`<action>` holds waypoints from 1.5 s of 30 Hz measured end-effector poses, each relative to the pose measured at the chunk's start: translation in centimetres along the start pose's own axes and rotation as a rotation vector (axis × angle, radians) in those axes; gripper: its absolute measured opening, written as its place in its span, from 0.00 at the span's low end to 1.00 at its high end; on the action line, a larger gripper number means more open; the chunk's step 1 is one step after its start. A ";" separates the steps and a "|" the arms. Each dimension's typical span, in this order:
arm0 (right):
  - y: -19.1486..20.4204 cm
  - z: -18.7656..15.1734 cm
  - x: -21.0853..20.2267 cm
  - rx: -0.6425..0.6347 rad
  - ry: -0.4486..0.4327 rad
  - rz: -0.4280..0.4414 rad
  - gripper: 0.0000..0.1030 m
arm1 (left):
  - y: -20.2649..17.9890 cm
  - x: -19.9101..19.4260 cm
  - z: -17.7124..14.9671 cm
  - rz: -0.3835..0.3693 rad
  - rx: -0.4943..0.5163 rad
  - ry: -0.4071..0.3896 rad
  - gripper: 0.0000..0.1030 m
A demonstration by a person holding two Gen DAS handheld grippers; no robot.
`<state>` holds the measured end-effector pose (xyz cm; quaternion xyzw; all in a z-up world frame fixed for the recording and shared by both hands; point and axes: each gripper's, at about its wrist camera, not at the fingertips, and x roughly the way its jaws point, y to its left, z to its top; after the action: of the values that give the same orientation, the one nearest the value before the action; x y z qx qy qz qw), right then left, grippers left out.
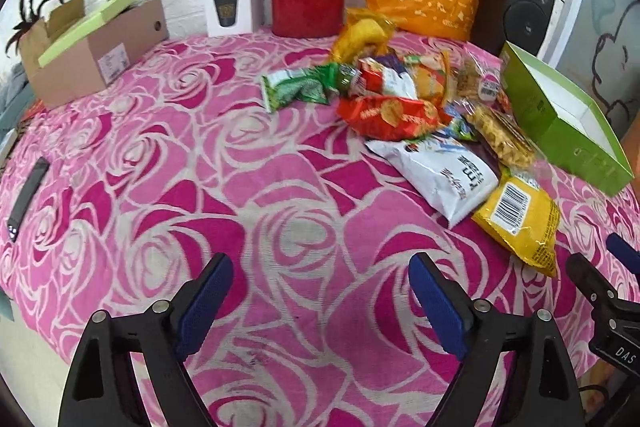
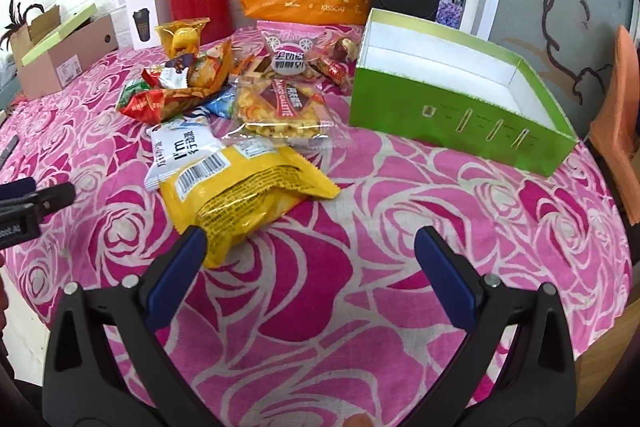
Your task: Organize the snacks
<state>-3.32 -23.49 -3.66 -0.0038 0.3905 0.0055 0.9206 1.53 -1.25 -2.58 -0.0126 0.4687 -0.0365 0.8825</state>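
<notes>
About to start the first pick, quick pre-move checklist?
1. Green box open and empty: ok.
2. Right gripper fingers apart, nothing held: ok.
3. Left gripper fingers apart, nothing held: ok.
4. Yellow packet nearest the right gripper, top side unobstructed: ok.
5. Yellow packet clear of the white packet: not ok, it overlaps it.
6. Cloth between packet and box free of clutter: ok.

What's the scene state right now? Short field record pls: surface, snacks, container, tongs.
surface: pink rose-pattern cloth
snacks: loose pile; yellow packet nearest, white packet behind it
container: green box, open, nothing visible inside, right of the pile
left tongs: open, holding nothing, over bare cloth
right tongs: open, holding nothing, left pad beside the yellow packet
</notes>
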 end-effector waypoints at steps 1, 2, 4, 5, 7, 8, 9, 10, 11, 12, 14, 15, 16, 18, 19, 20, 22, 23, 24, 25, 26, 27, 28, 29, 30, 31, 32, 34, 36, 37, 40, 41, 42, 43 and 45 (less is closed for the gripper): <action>0.0 0.1 0.1 -0.001 -0.001 0.013 1.00 | -0.3 0.4 0.1 -0.019 -0.001 0.015 0.87; 0.1 0.3 0.2 -0.006 -0.004 0.023 1.00 | -0.6 0.6 0.2 -0.036 0.000 0.024 0.79; 0.2 0.6 0.3 -0.019 -0.012 0.052 1.00 | -1.1 0.3 0.8 -0.115 -0.002 0.020 0.60; 0.2 0.8 0.4 -0.024 -0.013 0.073 1.00 | -1.2 -0.1 1.1 -0.157 -0.006 0.007 0.60; 0.6 1.3 0.7 -0.064 -0.005 0.134 1.00 | -1.6 -0.8 2.2 -0.217 -0.046 -0.034 0.62; 1.0 1.4 0.8 -0.091 0.001 0.156 1.00 | -1.9 -0.9 2.6 -0.220 -0.055 -0.047 0.64; 1.6 1.6 1.0 -0.130 0.008 0.165 1.00 | -2.5 -0.8 3.2 -0.218 -0.043 -0.056 0.66; 2.0 1.6 1.3 -0.154 0.017 0.165 1.00 | -3.0 -0.6 3.5 -0.205 -0.019 -0.053 0.68; 2.5 1.6 1.6 -0.172 0.028 0.164 1.00 | -3.7 -0.2 3.8 -0.185 0.020 -0.041 0.69; 3.0 1.7 2.1 -0.178 0.041 0.162 1.00 | -4.8 0.4 4.0 -0.164 0.078 -0.017 0.69; 3.4 1.7 2.9 -0.167 0.059 0.157 1.00 | -5.8 0.8 4.0 -0.151 0.143 -0.006 0.69; 3.5 1.8 3.5 -0.155 0.076 0.145 1.00 | -6.3 0.9 3.9 -0.139 0.168 -0.015 0.69; 3.6 1.7 4.0 -0.144 0.091 0.136 1.00 | -6.7 0.8 3.8 -0.130 0.187 -0.032 0.69; 3.1 1.6 4.7 -0.114 0.126 0.128 0.88 | -7.1 0.7 3.8 -0.133 0.213 -0.039 0.69; 2.7 1.5 4.7 -0.097 0.129 0.134 0.80 | -7.3 0.7 3.8 -0.141 0.224 -0.036 0.69; 2.2 1.4 4.7 -0.079 0.131 0.138 0.67 | -7.4 0.8 3.8 -0.157 0.230 -0.026 0.67; 1.1 1.2 4.4 -0.057 0.128 0.117 0.48 | -7.7 1.1 3.8 -0.218 0.246 0.003 0.49; 0.8 1.1 4.3 -0.053 0.124 0.104 0.42 | -8.0 1.1 3.8 -0.252 0.259 0.020 0.29; 0.4 0.9 4.2 -0.054 0.124 0.095 0.40 | -8.6 1.4 3.7 -0.298 0.279 0.054 0.21; 0.1 0.8 4.1 -0.059 0.128 0.099 0.39 | -9.0 1.4 3.5 -0.315 0.288 0.064 0.17; 0.0 0.8 4.0 -0.063 0.130 0.102 0.39 | -9.5 1.4 3.4 -0.311 0.300 0.066 0.17; -0.1 0.7 3.9 -0.070 0.131 0.104 0.39 | -10.0 1.4 3.2 -0.294 0.310 0.059 0.18; -0.1 0.6 3.7 -0.074 0.128 0.109 0.39 | -10.5 1.3 3.1 -0.286 0.322 0.046 0.19; -0.2 0.6 3.6 -0.072 0.119 0.111 0.40 | -10.8 1.3 3.1 -0.278 0.327 0.042 0.28; -0.4 0.5 3.4 -0.054 0.102 0.117 0.44 | -11.1 1.3 3.1 -0.268 0.326 0.041 0.39; -0.6 0.5 3.3 -0.039 0.097 0.124 0.49 | -11.3 1.4 3.2 -0.258 0.323 0.043 0.44; -0.9 0.3 3.2 -0.024 0.098 0.134 0.63 | -11.4 1.5 3.3 -0.253 0.322 0.047 0.50; -1.2 0.3 3.2 -0.006 0.095 0.144 0.69 | -11.6 1.7 3.3 -0.245 0.324 0.058 0.51; -1.2 0.3 3.0 -0.010 0.093 0.139 0.69 | -11.8 1.9 3.3 -0.228 0.326 0.072 0.51; -1.2 0.3 2.9 -0.009 0.090 0.140 0.69 | -12.1 2.1 3.4 -0.231 0.333 0.077 0.51; -1.4 0.5 2.9 -0.006 0.081 0.138 0.69 | -13.0 2.6 3.2 -0.294 0.369 0.114 0.51; -1.4 0.5 3.0 -0.010 0.080 0.135 0.70 | -13.3 2.9 3.3 -0.301 0.370 0.123 0.51; -1.3 0.6 3.3 -0.020 0.086 0.126 0.69 | -13.4 3.1 3.3 -0.301 0.372 0.126 0.49; -1.4 0.6 3.4 -0.024 0.085 0.122 0.69 | -13.5 3.5 3.4 -0.320 0.373 0.133 0.47; -1.8 0.5 3.8 -0.015 0.085 0.117 0.69 | -13.4 4.7 3.8 -0.402 0.345 0.203 0.21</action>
<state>-0.31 -25.24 -6.01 0.0119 0.4289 0.0620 0.9011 6.54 -14.98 -3.58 0.0485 0.5297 -0.2912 0.7952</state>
